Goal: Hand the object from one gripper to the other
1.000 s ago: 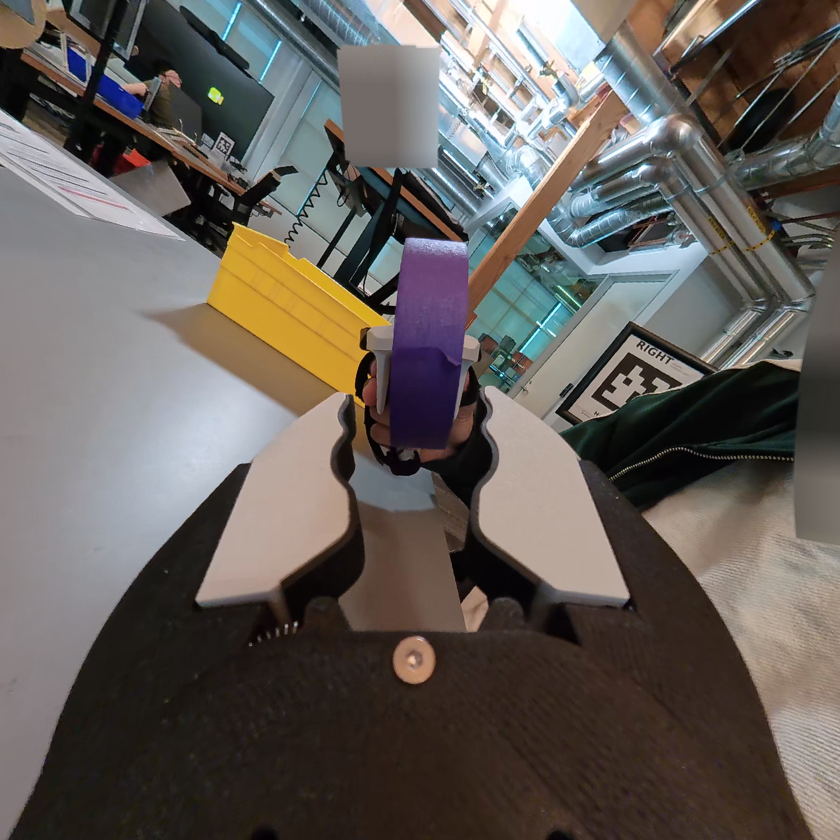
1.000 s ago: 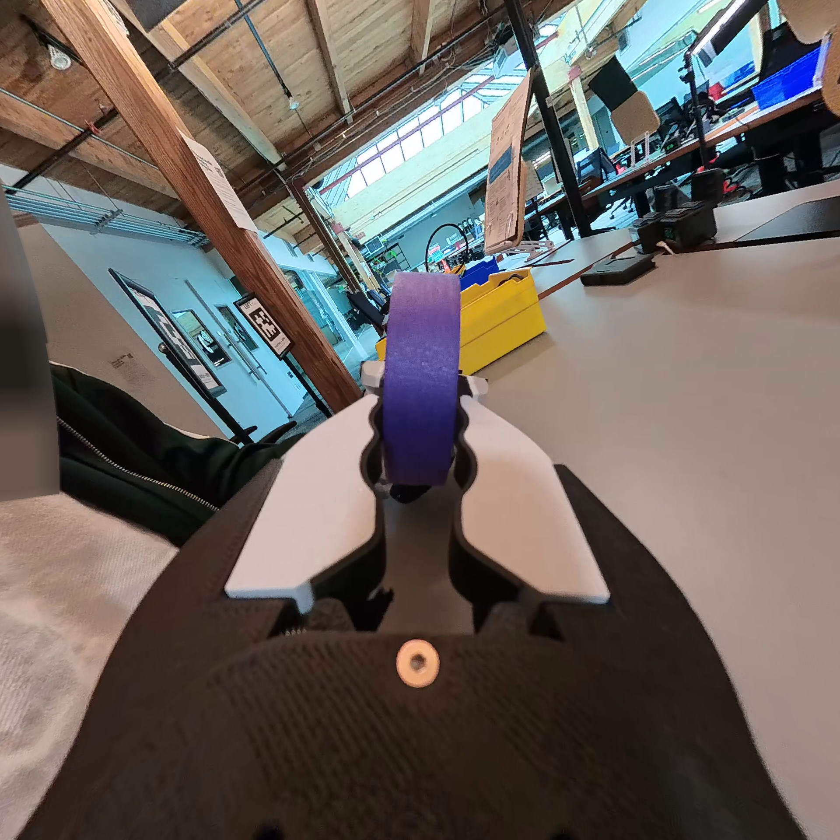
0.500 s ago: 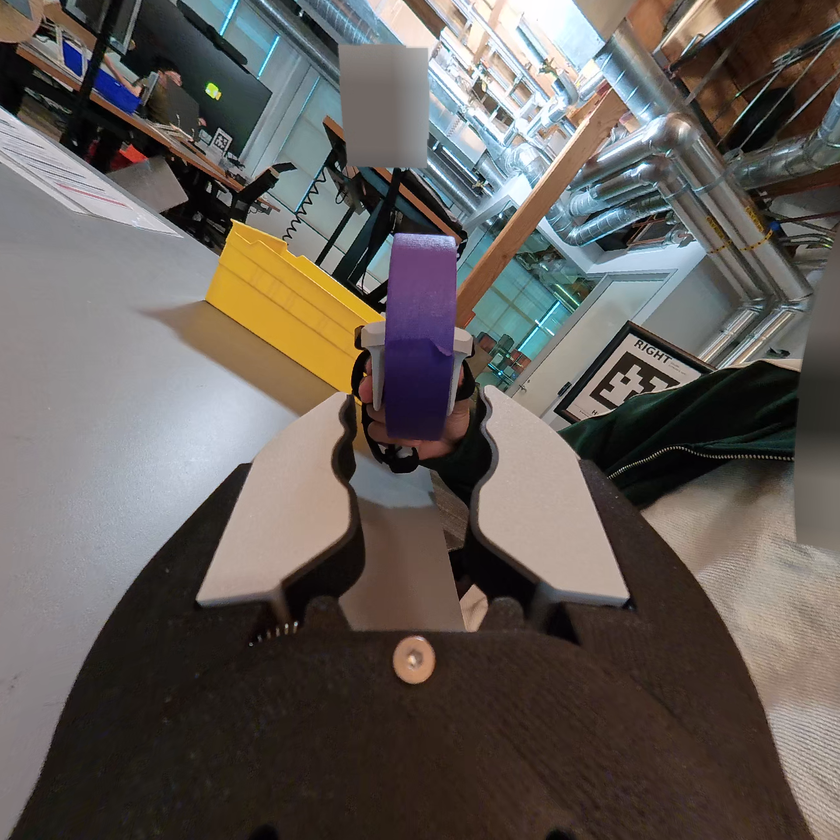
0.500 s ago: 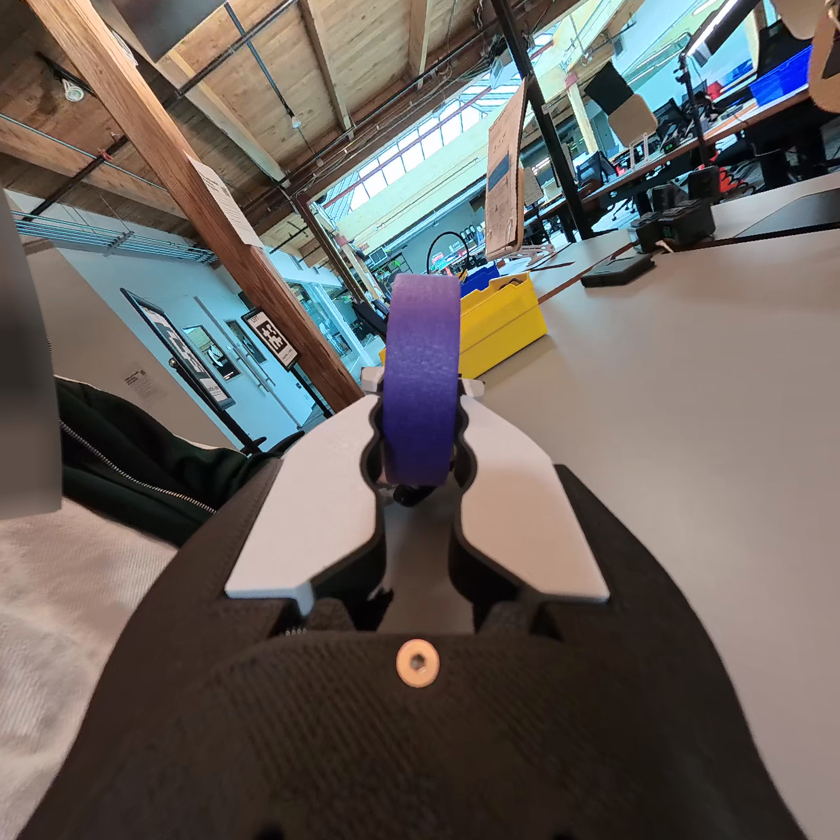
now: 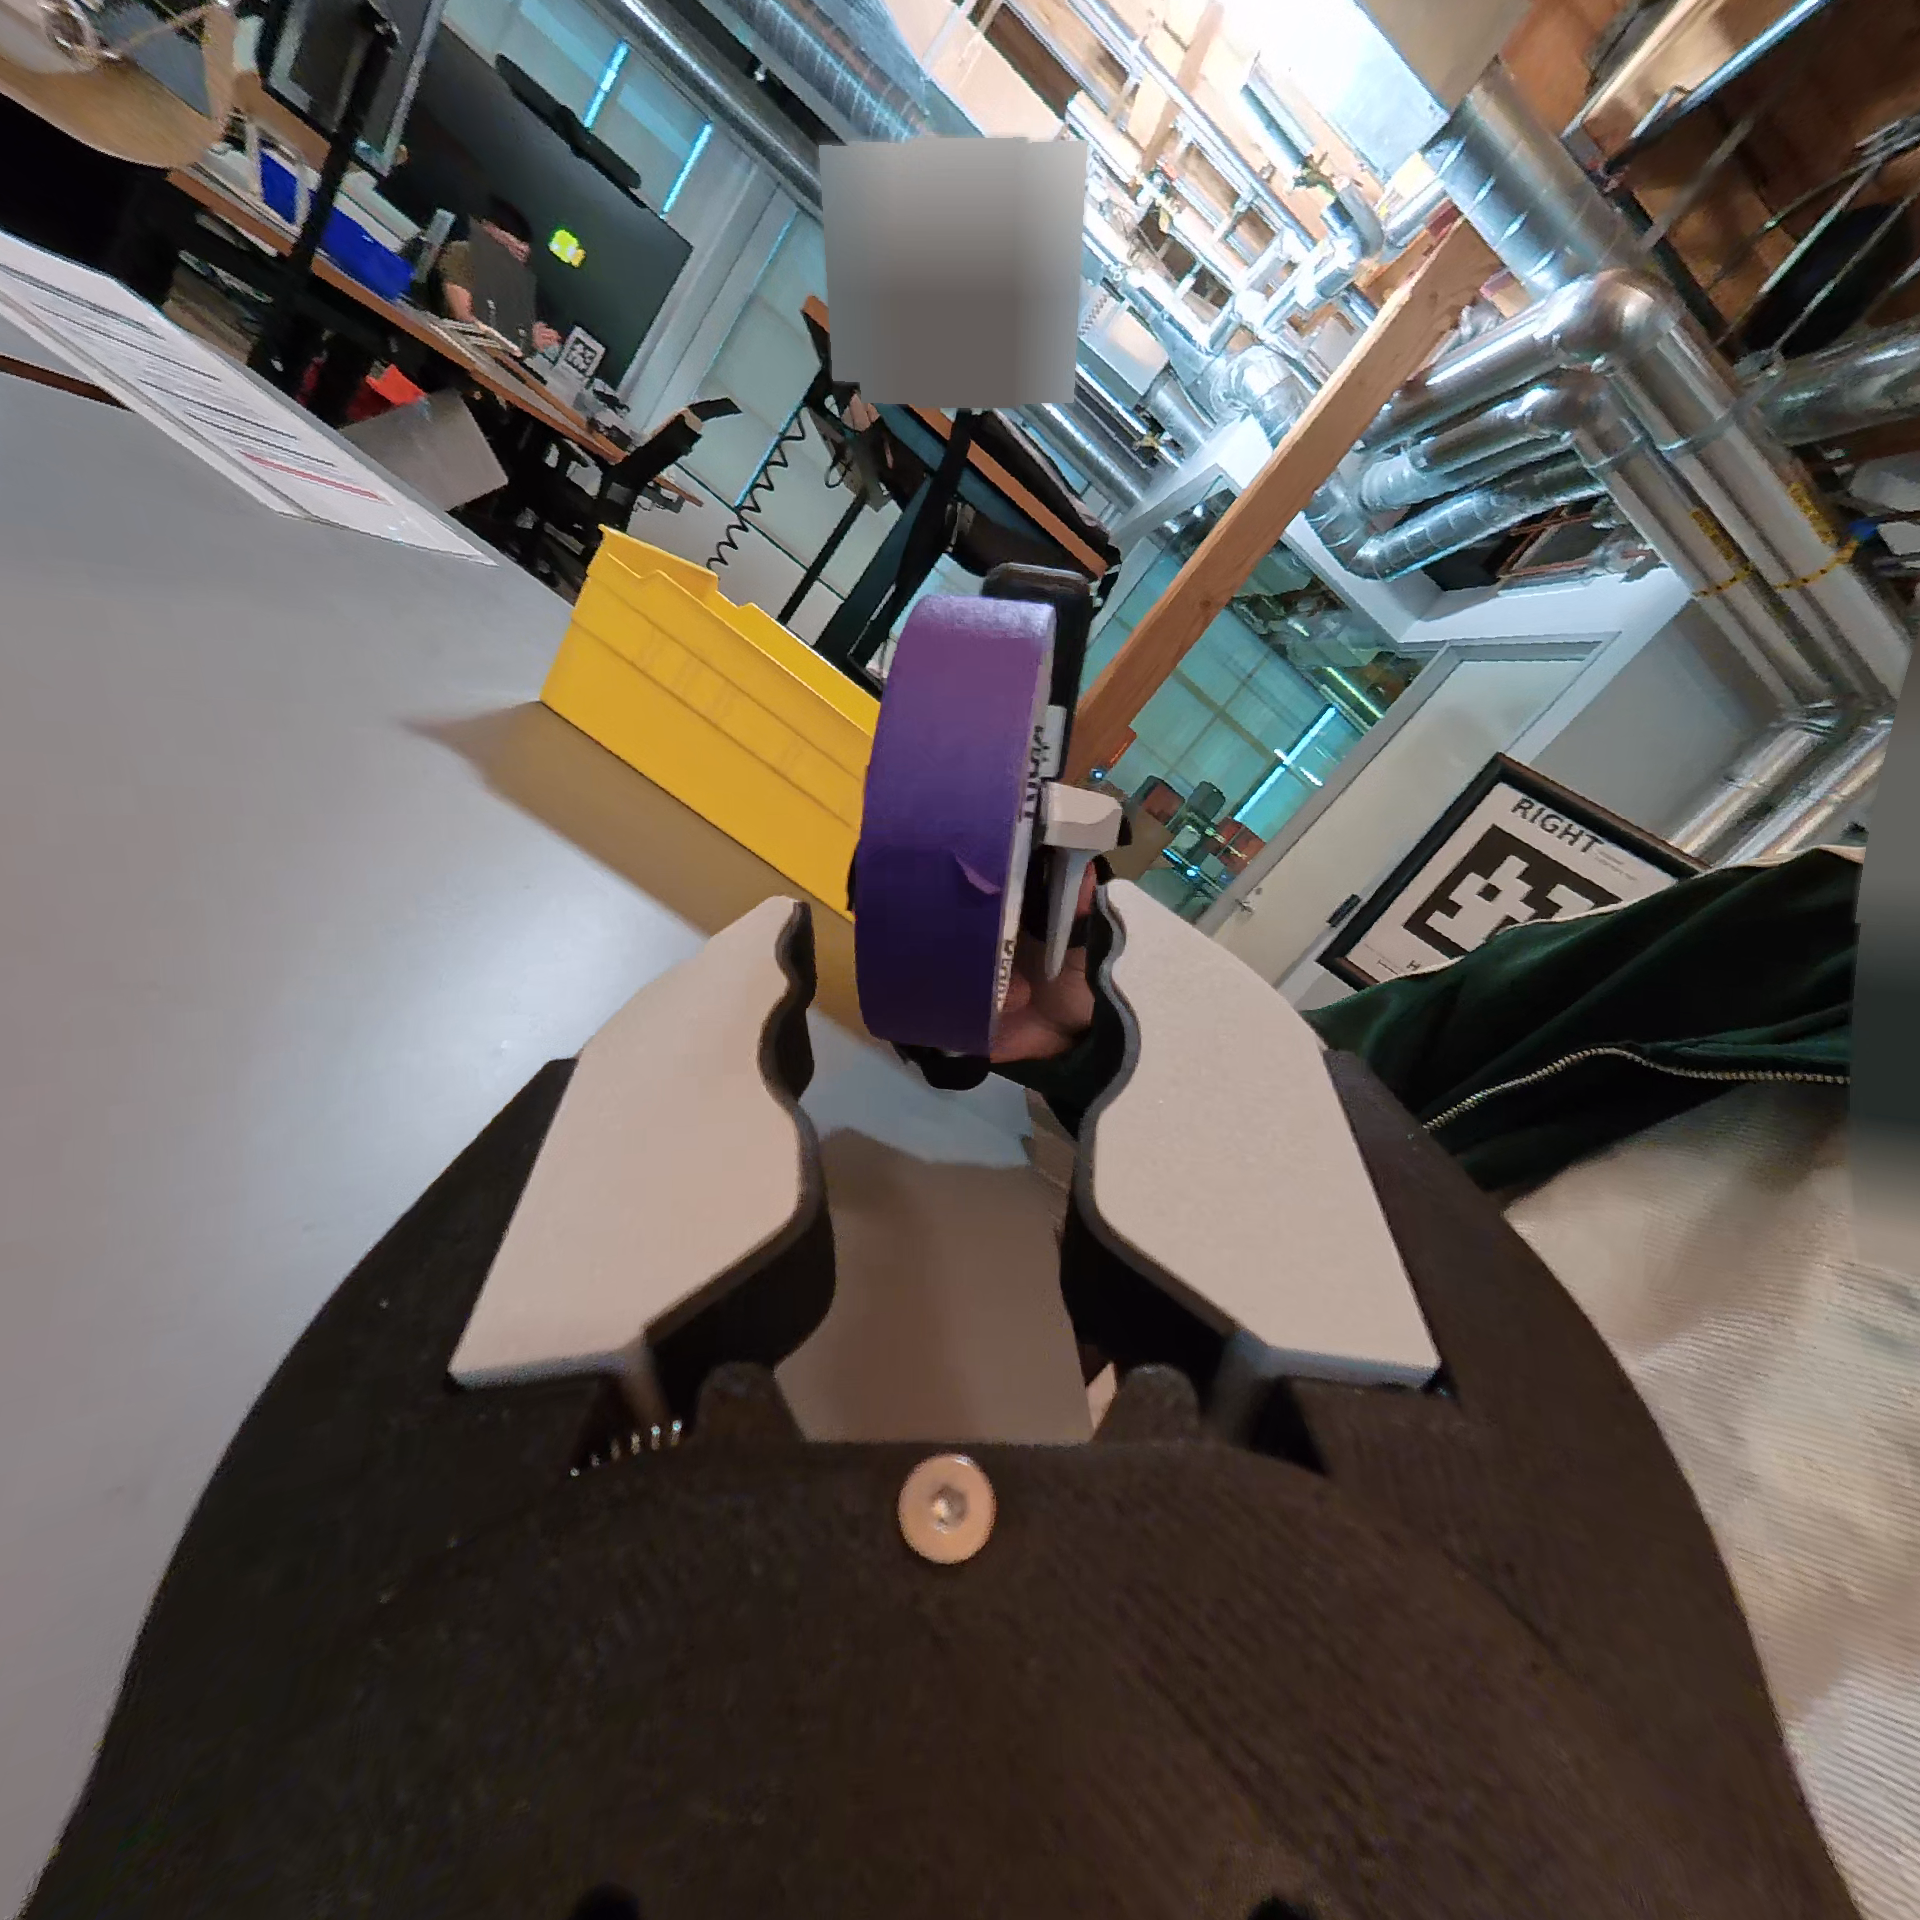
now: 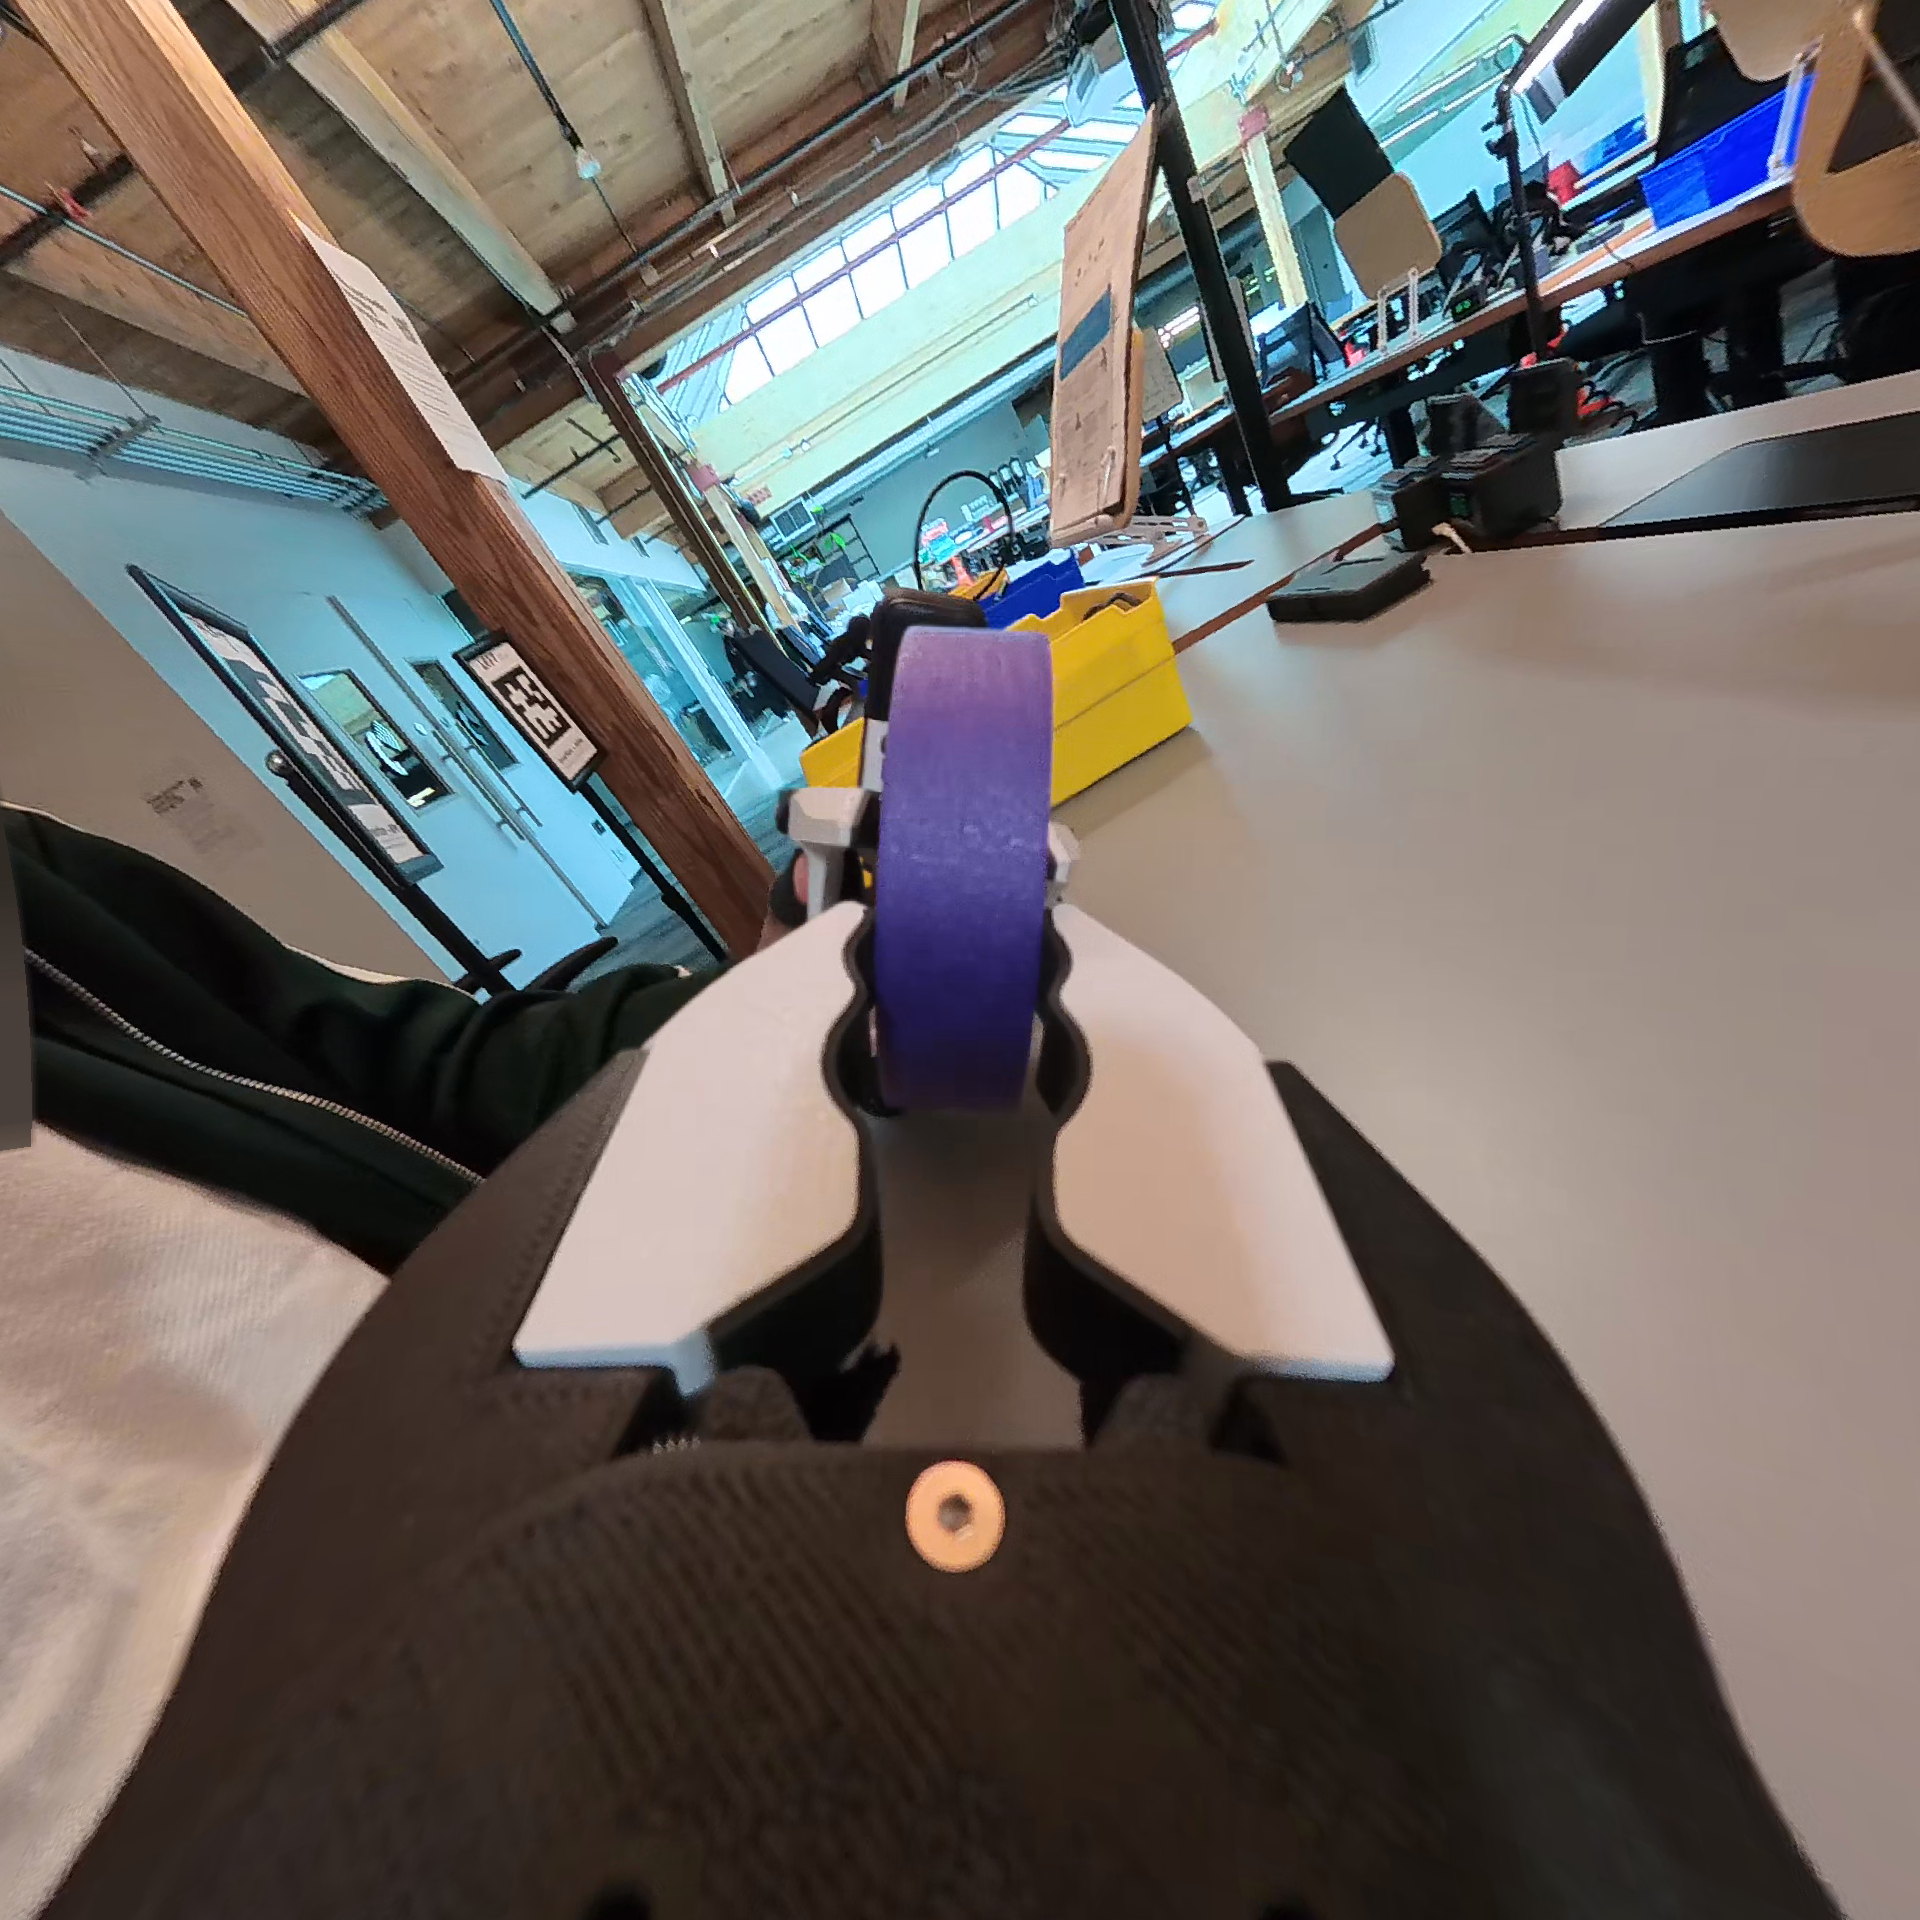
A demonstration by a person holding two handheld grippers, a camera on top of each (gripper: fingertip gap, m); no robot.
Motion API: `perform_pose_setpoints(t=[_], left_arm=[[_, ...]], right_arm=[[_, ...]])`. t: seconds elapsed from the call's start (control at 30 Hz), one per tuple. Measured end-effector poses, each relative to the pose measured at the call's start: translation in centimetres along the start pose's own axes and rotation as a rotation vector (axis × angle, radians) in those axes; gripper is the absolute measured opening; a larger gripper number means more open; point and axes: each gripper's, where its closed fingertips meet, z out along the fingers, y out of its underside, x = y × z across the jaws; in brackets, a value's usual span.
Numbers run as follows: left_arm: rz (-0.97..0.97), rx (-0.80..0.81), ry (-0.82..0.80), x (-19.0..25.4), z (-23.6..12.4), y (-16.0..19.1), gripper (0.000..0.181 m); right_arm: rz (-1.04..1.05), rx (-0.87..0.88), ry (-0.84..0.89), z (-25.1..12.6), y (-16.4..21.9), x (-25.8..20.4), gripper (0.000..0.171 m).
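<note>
Purple tape roll (image 6: 961, 883) upright, pinched in the right hand-held gripper (image 6: 958, 1023) above grey table (image 6: 1507, 935).

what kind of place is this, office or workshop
Likely a shared workshop or lab: exposed metal ducts under a timber ceiling, long work desks with gear, and a yellow parts bin.

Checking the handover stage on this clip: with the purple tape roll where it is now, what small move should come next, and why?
Probably ease the left gripper forward so its fingers straddle the purple tape roll, then close. The right gripper is clamped on the roll, held upright above the grey table. In the left wrist view the left fingers are spread, with only the roll's lower edge between their tips.
</note>
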Motion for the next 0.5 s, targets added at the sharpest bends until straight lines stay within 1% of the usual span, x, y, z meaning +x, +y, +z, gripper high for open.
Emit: perform_pose_setpoints(t=[0.13,0.27,0.37,0.43,0.5], left_arm=[[0.01,0.038,-0.099,-1.4,-0.7,-0.7,0.051],[0.001,0.1,-0.153,-2.2,-1.7,-1.7,0.049],[-0.037,0.071,-0.101,-1.5,-0.9,-0.9,0.041],[-0.093,0.061,-0.044,-0.8,0.2,-0.2,0.04],[-0.179,0.098,0.024,0.1,1.2,0.1,0.04]], right_arm=[[-0.072,-0.041,0.078,0.1,0.4,0.6,0.029],[-0.211,-0.076,0.258,-0.5,0.4,2.5,0.029],[-0.346,-0.119,0.399,-1.0,0.3,3.7,0.029],[-0.449,-0.158,0.446,-0.8,0.4,3.7,0.029],[-0.553,-0.197,0.474,-0.3,0.7,3.3,0.029]])
